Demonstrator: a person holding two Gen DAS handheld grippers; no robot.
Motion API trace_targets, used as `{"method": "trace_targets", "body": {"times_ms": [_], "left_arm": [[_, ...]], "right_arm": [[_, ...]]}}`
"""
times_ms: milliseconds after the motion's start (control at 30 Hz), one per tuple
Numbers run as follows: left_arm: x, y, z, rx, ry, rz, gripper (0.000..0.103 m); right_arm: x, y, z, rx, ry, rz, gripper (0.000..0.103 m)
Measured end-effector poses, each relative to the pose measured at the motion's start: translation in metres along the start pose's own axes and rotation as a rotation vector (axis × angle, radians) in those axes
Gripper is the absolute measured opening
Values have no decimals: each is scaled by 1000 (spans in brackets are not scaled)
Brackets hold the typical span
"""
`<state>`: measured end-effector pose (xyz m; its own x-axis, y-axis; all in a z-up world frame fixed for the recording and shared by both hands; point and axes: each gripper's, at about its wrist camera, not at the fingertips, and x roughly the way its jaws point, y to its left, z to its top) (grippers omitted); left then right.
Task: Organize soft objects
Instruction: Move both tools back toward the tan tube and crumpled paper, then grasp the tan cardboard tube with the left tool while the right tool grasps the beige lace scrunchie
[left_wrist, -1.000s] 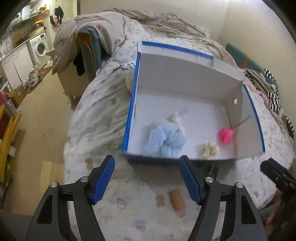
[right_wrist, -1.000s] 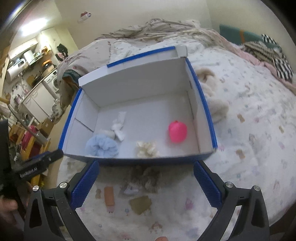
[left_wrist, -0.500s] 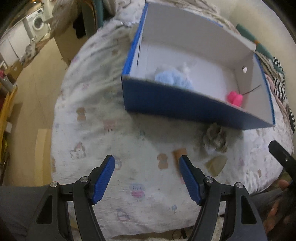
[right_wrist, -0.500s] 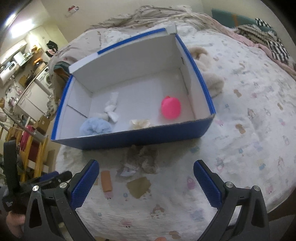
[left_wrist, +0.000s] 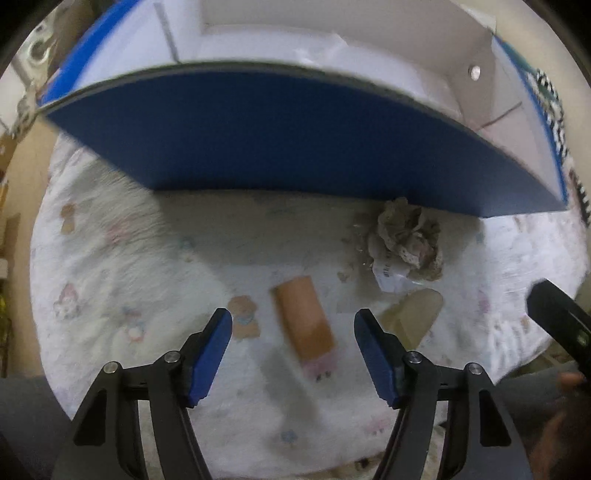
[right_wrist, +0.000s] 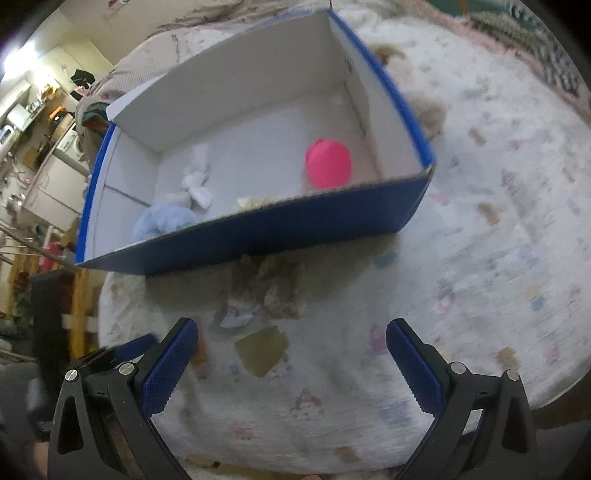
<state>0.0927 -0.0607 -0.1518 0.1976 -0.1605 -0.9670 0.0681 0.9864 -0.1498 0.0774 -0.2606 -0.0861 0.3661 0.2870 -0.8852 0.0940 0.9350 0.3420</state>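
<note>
Closing its jaws around nothing yet, the left gripper (left_wrist: 293, 343) hovers over the orange roll (left_wrist: 303, 323) near the blue box (right_wrist: 258, 225); the right gripper (right_wrist: 291, 363) stays spread, with the brown scrunchie (right_wrist: 275, 290) still outside.

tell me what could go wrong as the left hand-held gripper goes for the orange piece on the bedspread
1. The left hand-held gripper is closing, but the orange piece lies flat and angled between its pads; they may pinch the soft bedspread instead.
2. The right hand-held gripper hangs open close by, over the tan piece; the two could bump.
3. The brown crumpled cloth lies against the blue box wall; a grab there might shove the box.
</note>
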Motion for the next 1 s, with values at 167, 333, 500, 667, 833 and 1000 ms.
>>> {"method": "trace_targets", "body": {"times_ms": [167, 333, 500, 667, 833, 1000], "left_arm": [[24, -12, 5, 1, 64, 8, 43], [25, -11, 6, 2, 59, 23, 11], [16, -2, 8, -5, 50, -6, 6], [-19, 18, 7, -35, -19, -8, 6], [-42, 39, 8, -73, -73, 12, 6], [-50, 62, 11, -121, -81, 19, 6]], "right_arm": [[6, -6, 2, 19, 20, -1, 103], [9, -12, 3, 48, 30, -9, 103], [15, -18, 9, 89, 38, 10, 103], [27, -12, 19, 109, 58, 97, 103], [51, -3, 25, 111, 112, 80, 79], [70, 12, 27, 76, 126, 71, 79]]}}
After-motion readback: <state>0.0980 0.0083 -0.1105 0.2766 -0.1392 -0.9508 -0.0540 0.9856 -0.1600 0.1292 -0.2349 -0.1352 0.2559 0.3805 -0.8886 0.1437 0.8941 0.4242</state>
